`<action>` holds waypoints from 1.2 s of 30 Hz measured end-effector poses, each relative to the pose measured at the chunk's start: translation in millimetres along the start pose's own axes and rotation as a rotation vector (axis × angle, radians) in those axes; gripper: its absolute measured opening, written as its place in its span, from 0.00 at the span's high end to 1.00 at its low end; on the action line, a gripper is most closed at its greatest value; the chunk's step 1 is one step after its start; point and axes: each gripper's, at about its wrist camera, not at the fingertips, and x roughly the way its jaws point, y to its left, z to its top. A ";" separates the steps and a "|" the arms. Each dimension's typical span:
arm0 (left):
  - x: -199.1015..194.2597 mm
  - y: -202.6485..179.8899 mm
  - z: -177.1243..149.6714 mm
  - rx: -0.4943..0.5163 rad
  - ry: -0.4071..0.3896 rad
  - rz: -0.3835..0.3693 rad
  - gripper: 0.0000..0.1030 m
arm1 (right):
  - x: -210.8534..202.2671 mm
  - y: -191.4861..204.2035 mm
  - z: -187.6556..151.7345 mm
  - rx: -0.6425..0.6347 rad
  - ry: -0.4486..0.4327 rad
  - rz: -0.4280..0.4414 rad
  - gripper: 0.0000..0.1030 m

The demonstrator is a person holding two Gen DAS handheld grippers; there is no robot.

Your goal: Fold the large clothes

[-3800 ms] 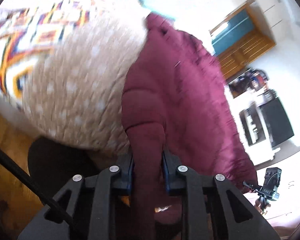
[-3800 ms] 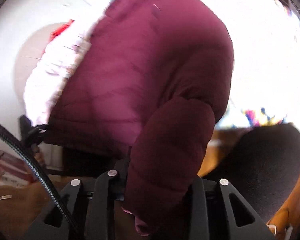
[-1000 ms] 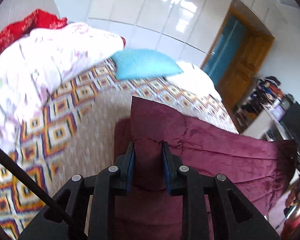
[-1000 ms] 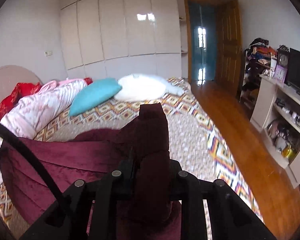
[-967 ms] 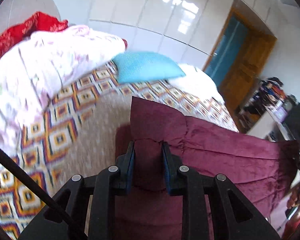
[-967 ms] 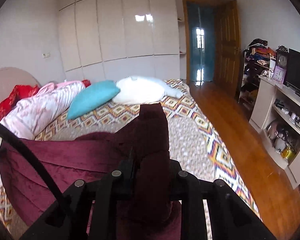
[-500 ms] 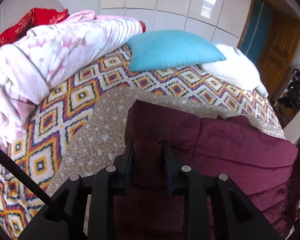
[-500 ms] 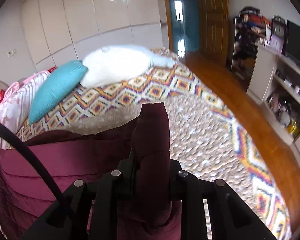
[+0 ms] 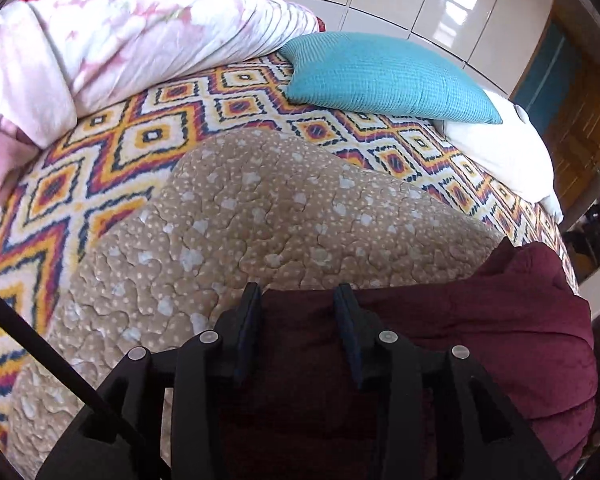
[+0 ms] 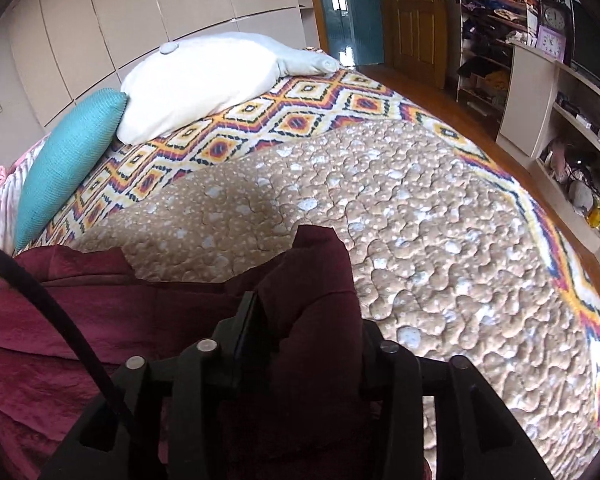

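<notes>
A large maroon padded jacket point(image 9: 500, 320) lies at the near edge of a bed, over a beige dotted quilt point(image 9: 280, 224). My left gripper point(image 9: 298, 300) is low over the jacket's edge with its fingers a little apart, and maroon fabric fills the gap between them. In the right wrist view my right gripper point(image 10: 300, 312) is shut on a bunched fold of the jacket point(image 10: 316, 280), which stands up between the fingers. The rest of the jacket point(image 10: 60, 320) spreads to the left there.
A patterned bedspread point(image 9: 100, 148) covers the bed. A teal pillow point(image 9: 384, 76), a white pillow point(image 10: 204, 76) and a pink duvet point(image 9: 100, 44) lie at the far side. Shelves point(image 10: 572, 132) and a wooden floor are on the right.
Both grippers came down from a raised hold and moved forward over the bed. The jacket now lies low on the quilt. The left fingers have spread slightly.
</notes>
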 end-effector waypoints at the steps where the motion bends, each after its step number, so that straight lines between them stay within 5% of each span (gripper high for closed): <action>1: 0.7 0.9 -0.6 -0.006 -0.002 -0.008 0.62 | 4.3 -2.7 0.6 0.018 0.010 0.007 0.44; 4: -0.3 3.7 -0.6 -0.020 0.002 -0.023 0.59 | 13.7 -21.0 0.7 0.117 0.044 0.072 0.25; 9: -41.8 2.0 7.1 0.013 0.014 -0.001 0.50 | 4.3 -48.5 6.2 0.261 0.095 0.138 0.20; 13: -104.4 19.2 14.8 -0.029 -0.044 -0.026 0.44 | -62.7 -68.9 25.0 0.258 -0.022 0.087 0.20; 18: -177.7 38.8 3.1 -0.046 -0.115 0.033 0.43 | -143.2 -102.6 28.9 0.266 -0.092 0.042 0.19; 26: -266.3 41.5 -94.4 0.102 -0.146 0.087 0.36 | -226.8 -99.7 -52.3 0.068 -0.066 0.074 0.19; 36: -274.2 13.0 -222.3 0.276 -0.105 0.153 0.34 | -255.3 -44.4 -170.4 -0.157 0.005 0.157 0.19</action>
